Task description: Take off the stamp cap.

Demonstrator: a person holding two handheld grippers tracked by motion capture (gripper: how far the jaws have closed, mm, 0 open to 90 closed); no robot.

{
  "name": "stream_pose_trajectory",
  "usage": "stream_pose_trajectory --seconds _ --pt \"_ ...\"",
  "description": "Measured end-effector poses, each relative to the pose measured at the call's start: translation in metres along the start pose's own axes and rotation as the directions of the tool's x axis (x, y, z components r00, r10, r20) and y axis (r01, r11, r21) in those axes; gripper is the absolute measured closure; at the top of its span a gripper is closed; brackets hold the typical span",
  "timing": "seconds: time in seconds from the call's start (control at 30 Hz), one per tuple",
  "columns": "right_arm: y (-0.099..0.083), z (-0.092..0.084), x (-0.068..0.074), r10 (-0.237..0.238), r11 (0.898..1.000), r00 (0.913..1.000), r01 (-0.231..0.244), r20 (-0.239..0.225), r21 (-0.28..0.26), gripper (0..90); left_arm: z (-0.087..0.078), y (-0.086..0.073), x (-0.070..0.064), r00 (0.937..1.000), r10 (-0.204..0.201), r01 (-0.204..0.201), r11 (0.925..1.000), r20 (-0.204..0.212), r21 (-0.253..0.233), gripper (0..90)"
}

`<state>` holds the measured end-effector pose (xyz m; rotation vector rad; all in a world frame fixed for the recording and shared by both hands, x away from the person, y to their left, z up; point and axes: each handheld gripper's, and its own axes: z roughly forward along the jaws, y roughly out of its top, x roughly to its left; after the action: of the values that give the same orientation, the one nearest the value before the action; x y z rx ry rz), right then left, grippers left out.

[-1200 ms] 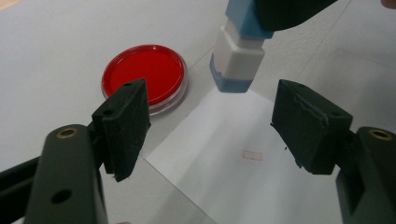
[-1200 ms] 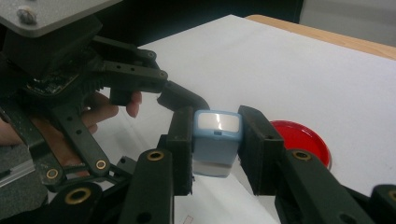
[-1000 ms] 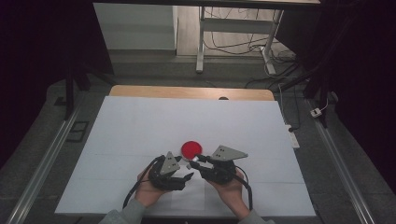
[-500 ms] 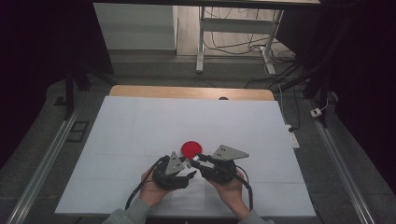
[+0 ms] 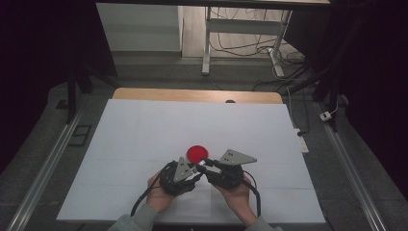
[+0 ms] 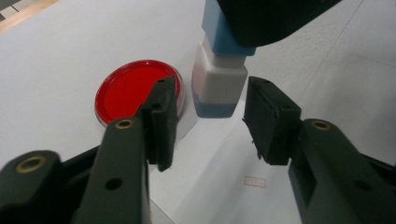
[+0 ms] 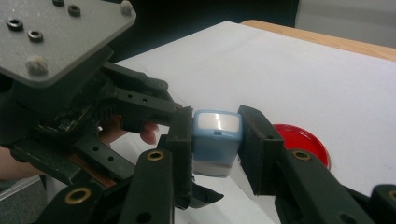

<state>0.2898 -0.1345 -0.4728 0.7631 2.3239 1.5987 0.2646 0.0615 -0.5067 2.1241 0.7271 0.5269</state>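
I see a white table [image 5: 144,134] with a round clear dish [image 6: 140,91] full of red stuff. Just beside the dish, my right gripper [image 7: 215,140] squeezes a small blue and white stamp [image 7: 215,140]. My left gripper [image 6: 210,121] has been closing around the stamp's lower end, not touching yet.
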Motion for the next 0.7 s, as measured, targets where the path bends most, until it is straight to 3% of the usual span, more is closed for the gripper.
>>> stream_pose_trajectory --seconds 0.7 --pt "-0.001 0.0008 -0.0001 0.019 1.0 0.9998 -0.019 -0.01 -0.001 66.3 0.0013 -0.0013 -0.0015 0.9993 0.035 -0.034 0.9993 -0.015 0.013 71.2"
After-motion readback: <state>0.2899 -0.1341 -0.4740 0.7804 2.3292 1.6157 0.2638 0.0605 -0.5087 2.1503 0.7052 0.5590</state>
